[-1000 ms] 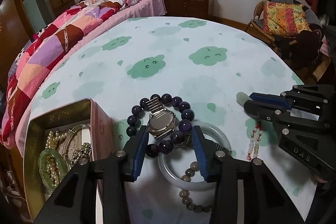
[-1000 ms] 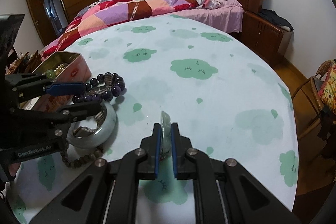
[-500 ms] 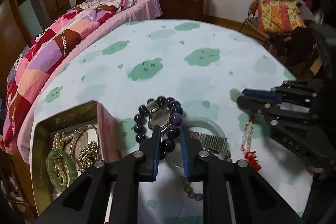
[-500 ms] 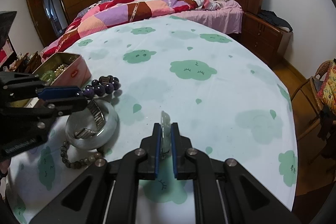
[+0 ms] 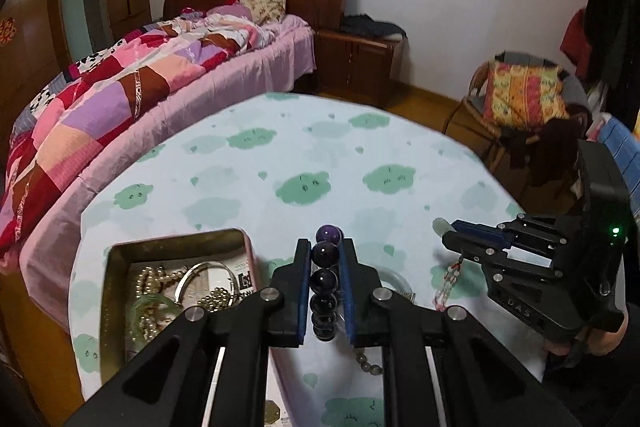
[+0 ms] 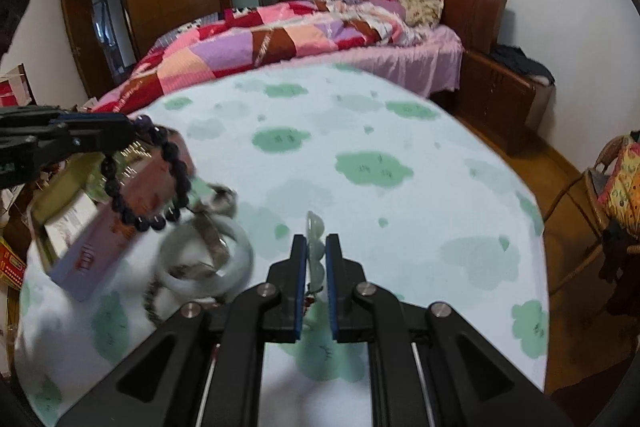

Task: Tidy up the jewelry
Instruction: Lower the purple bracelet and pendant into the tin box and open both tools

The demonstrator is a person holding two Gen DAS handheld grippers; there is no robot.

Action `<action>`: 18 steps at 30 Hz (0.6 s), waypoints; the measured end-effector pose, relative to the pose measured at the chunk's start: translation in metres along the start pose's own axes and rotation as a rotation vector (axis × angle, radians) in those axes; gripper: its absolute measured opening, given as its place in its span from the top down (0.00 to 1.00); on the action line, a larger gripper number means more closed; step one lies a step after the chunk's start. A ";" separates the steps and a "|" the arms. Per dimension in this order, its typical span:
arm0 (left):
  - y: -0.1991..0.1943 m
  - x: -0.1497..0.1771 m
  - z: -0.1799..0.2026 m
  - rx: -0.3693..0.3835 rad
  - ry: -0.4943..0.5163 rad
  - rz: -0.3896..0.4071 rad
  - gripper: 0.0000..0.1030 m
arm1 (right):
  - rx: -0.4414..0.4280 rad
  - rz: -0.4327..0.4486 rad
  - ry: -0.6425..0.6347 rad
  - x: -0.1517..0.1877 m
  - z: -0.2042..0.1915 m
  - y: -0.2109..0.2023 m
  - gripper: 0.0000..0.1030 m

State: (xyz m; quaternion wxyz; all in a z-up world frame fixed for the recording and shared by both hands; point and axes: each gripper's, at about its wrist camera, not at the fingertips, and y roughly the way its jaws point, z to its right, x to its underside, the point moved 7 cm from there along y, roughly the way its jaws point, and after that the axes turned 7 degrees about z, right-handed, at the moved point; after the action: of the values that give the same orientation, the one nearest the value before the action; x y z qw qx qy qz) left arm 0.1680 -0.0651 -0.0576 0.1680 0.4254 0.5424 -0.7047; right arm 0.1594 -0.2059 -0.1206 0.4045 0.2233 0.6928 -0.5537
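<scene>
My left gripper (image 5: 325,247) is shut on a purple bead bracelet (image 5: 324,285), which hangs in the air as a loop (image 6: 176,167) beside the open tin box (image 5: 172,239). The tin holds several pearl and gold pieces and a green bangle. My right gripper (image 6: 316,247) is shut on a pale green jade pendant (image 6: 314,227); its red and white bead string (image 5: 448,283) dangles below. On the cloud-print tablecloth (image 5: 304,163) lie a white jade bangle (image 6: 240,259), a metal watch (image 6: 216,199) and a grey bead bracelet (image 5: 368,363).
A bed with a patchwork quilt (image 5: 120,99) runs along the table's far left side. A wooden nightstand (image 5: 360,67) stands behind, and a wicker chair with a patterned cushion (image 5: 520,99) stands at the right. A person's hand (image 5: 600,339) holds the right gripper.
My left gripper closed on the purple bracelet and lifted it off the table, leaving the watch behind. The right gripper rose a little with the pendant.
</scene>
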 end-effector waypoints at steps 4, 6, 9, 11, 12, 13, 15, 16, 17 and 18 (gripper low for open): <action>-0.020 -0.007 -0.003 0.004 -0.012 0.044 0.87 | -0.013 0.058 -0.028 -0.026 -0.012 -0.022 0.89; -0.031 -0.010 -0.007 -0.001 -0.016 0.068 0.87 | -0.021 0.081 -0.037 -0.037 -0.018 -0.029 0.89; -0.048 -0.014 -0.014 -0.010 -0.023 0.099 0.87 | -0.043 0.109 -0.058 -0.056 -0.030 -0.038 0.89; -0.060 -0.016 -0.021 -0.015 -0.029 0.119 0.87 | -0.053 0.122 -0.079 -0.065 -0.040 -0.041 0.89; -0.064 -0.016 -0.024 -0.019 -0.031 0.126 0.87 | -0.061 0.126 -0.090 -0.070 -0.045 -0.041 0.89; -0.068 -0.017 -0.028 -0.026 -0.034 0.133 0.87 | -0.070 0.129 -0.101 -0.075 -0.051 -0.042 0.89; -0.077 -0.017 -0.038 -0.047 -0.041 0.145 0.87 | -0.085 0.133 -0.118 -0.082 -0.062 -0.040 0.89; -0.081 -0.016 -0.042 -0.059 -0.042 0.151 0.87 | -0.093 0.135 -0.125 -0.084 -0.067 -0.041 0.89; -0.084 -0.015 -0.046 -0.070 -0.045 0.156 0.87 | -0.103 0.138 -0.134 -0.087 -0.074 -0.040 0.89; -0.087 -0.014 -0.052 -0.081 -0.051 0.161 0.87 | -0.112 0.142 -0.144 -0.090 -0.081 -0.040 0.89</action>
State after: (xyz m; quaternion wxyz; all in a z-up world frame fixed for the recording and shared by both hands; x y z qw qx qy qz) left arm 0.1375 0.0097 0.0049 0.2548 0.4422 0.5302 -0.6771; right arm 0.1553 -0.1280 -0.0191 0.5031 0.2083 0.6744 -0.4987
